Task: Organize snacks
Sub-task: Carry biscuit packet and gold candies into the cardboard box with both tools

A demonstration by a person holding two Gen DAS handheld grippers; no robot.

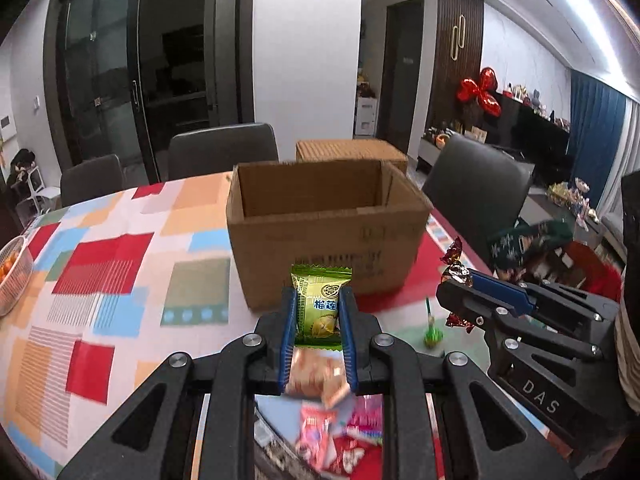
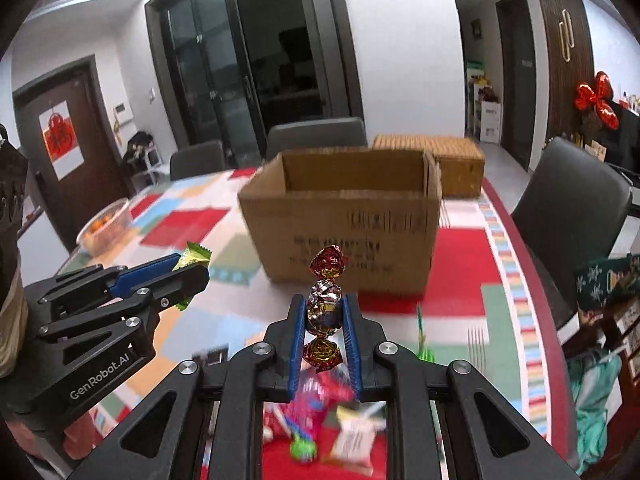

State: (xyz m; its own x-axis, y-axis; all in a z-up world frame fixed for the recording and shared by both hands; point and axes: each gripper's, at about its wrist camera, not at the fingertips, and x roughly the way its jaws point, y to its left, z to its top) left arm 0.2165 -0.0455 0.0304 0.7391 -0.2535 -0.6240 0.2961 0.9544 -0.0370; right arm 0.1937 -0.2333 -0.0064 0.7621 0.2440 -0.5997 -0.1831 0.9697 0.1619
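A: What did the left gripper (image 1: pixel 318 312) have between its blue pads?

B: It was clamped on a green snack packet (image 1: pixel 320 304), held upright, with the crimped top edge standing above the fingertips. From the right wrist view only a corner of that packet showed past the pads.

A: And the right gripper (image 2: pixel 325 316)?

B: It was closed on a foil-wrapped candy (image 2: pixel 325 308), pinched at its silver middle, with one red-and-gold twisted end above the pads and the other below.

A: Where was the box?

B: The open cardboard box (image 1: pixel 324 236) stood on the patterned tablecloth (image 1: pixel 104 260), straight ahead of both grippers and apart from them. Its inside floor could not be seen. A woven basket (image 2: pixel 452 164) sat just behind it.

A: Anything else on the table?

B: More loose snacks (image 2: pixel 320 432) lay blurred under the grippers, near the table's front edge. A small green-topped item (image 1: pixel 433 334) stood between the two grippers, and a bowl of orange fruit (image 2: pixel 106 226) sat well off to the left.
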